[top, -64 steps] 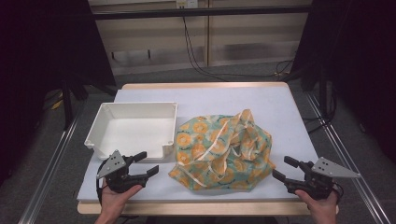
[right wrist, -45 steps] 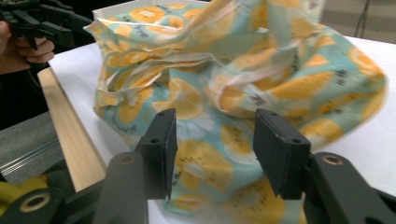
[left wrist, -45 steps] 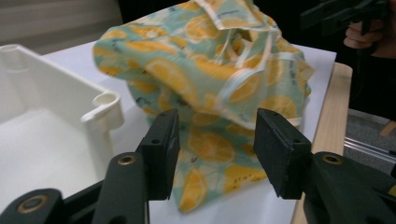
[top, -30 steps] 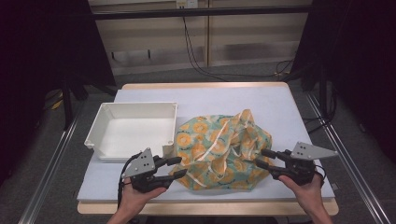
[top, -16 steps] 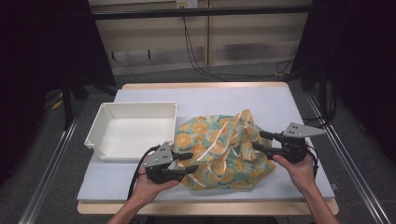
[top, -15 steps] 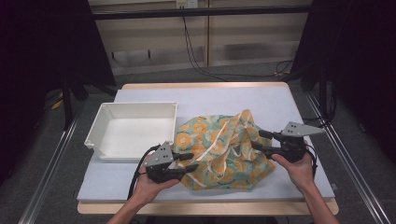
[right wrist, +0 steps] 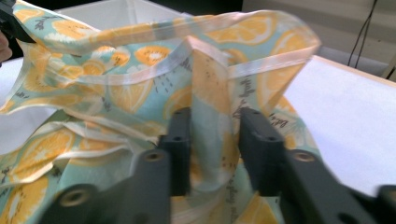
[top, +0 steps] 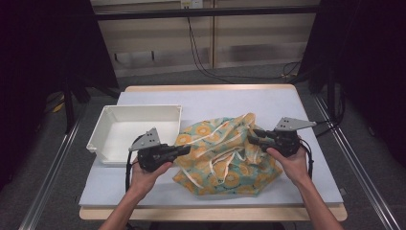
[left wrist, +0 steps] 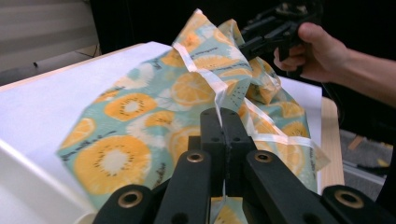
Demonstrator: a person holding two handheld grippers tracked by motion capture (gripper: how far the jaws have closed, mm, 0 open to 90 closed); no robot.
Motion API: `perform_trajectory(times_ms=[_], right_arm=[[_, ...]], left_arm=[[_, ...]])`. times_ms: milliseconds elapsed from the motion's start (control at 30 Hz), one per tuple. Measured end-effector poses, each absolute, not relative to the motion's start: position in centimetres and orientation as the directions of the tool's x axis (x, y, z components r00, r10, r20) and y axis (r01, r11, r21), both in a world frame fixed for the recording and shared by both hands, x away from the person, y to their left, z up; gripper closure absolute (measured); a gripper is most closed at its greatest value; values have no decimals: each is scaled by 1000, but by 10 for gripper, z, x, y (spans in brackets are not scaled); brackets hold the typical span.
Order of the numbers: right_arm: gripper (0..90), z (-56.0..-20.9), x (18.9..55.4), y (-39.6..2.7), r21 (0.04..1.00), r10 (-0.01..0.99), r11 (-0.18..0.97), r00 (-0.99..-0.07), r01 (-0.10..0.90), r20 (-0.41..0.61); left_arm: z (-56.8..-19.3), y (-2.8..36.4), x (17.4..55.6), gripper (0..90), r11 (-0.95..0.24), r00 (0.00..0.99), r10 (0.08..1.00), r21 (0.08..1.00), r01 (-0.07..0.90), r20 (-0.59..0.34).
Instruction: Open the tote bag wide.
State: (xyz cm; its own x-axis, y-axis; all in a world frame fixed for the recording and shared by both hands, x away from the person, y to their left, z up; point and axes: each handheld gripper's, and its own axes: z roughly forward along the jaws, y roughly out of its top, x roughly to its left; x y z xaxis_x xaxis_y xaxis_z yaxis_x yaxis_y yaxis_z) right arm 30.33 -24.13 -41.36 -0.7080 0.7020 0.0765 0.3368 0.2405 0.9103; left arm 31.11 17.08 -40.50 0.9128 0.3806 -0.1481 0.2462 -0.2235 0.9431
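A teal cloth (top: 220, 158) printed with orange slices and edged in white tape lies crumpled on the table, right of centre. My left gripper (top: 186, 148) is at its left edge. In the left gripper view its jaws (left wrist: 224, 114) have just closed and are shut on a strip of white tape (left wrist: 212, 84) of the cloth (left wrist: 130, 107). My right gripper (top: 251, 136) is at the cloth's raised right peak. In the right gripper view its jaws (right wrist: 212, 116) have just been closing, with an upright fold of cloth (right wrist: 93, 60) pinched between them.
A white tray (top: 103, 127) stands on the table (top: 215, 98) to the left, touching the cloth's edge. The table's back half and right strip are bare. Dark drapes and cables lie beyond the far edge. The right hand and gripper (left wrist: 261, 32) appear across the cloth in the left gripper view.
Both grippers came in from the table's front corners to the cloth's two sides. The jaws of both, open earlier, have closed on the fabric.
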Motion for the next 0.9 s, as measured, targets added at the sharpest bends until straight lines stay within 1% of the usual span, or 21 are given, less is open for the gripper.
perform_trajectory(times_ms=[33, 67, 100, 267, 333, 467, 533, 600, 633, 667, 733, 767, 867, 900], right_arm=[[868, -412, 303, -244, 916, 691, 232, -718, 328, 82], [895, -411, 303, -245, 919, 692, 223, -716, 326, 87], [900, -408, 303, -250, 920, 697, 208, -710, 333, 99], [900, -402, 305, -269, 923, 720, 169, -683, 347, 125], [900, -401, 306, -274, 921, 718, 172, -685, 349, 125], [900, -400, 310, -280, 922, 721, 160, -679, 353, 134], [900, -402, 314, -282, 921, 727, 158, -673, 357, 137], [898, -405, 318, -283, 919, 732, 146, -665, 367, 149], [891, -406, 321, -284, 917, 736, 140, -658, 373, 155], [874, -407, 323, -285, 914, 740, 136, -652, 381, 162], [855, -410, 327, -286, 907, 750, 137, -640, 398, 168], [851, -413, 330, -288, 903, 754, 132, -632, 409, 176], [844, -419, 335, -293, 893, 767, 131, -614, 431, 184], [826, -422, 336, -294, 888, 771, 133, -609, 440, 186]], left_arm=[[-405, 173, 313, 900, -224, 908, 389, 940, 258, -156], [-404, 178, 316, 900, -212, 903, 398, 941, 265, -164], [-403, 181, 319, 900, -199, 897, 405, 940, 278, -180], [-400, 193, 332, 900, -164, 869, 448, 936, 312, -211], [-401, 195, 338, 900, -162, 865, 452, 933, 322, -220], [-407, 190, 349, 900, -134, 856, 443, 924, 359, -268], [-410, 186, 355, 900, -158, 856, 451, 921, 356, -253], [-412, 183, 362, 896, -150, 848, 455, 916, 373, -271], [-412, 181, 365, 883, -159, 842, 467, 911, 380, -269], [-413, 179, 368, 852, -167, 837, 479, 909, 381, -263], [-413, 175, 373, 833, -160, 829, 485, 903, 398, -279], [-412, 175, 375, 799, -165, 828, 487, 902, 399, -277], [-411, 174, 378, 764, -167, 815, 514, 901, 401, -267], [-412, 175, 379, 758, -174, 819, 511, 901, 397, -263]])
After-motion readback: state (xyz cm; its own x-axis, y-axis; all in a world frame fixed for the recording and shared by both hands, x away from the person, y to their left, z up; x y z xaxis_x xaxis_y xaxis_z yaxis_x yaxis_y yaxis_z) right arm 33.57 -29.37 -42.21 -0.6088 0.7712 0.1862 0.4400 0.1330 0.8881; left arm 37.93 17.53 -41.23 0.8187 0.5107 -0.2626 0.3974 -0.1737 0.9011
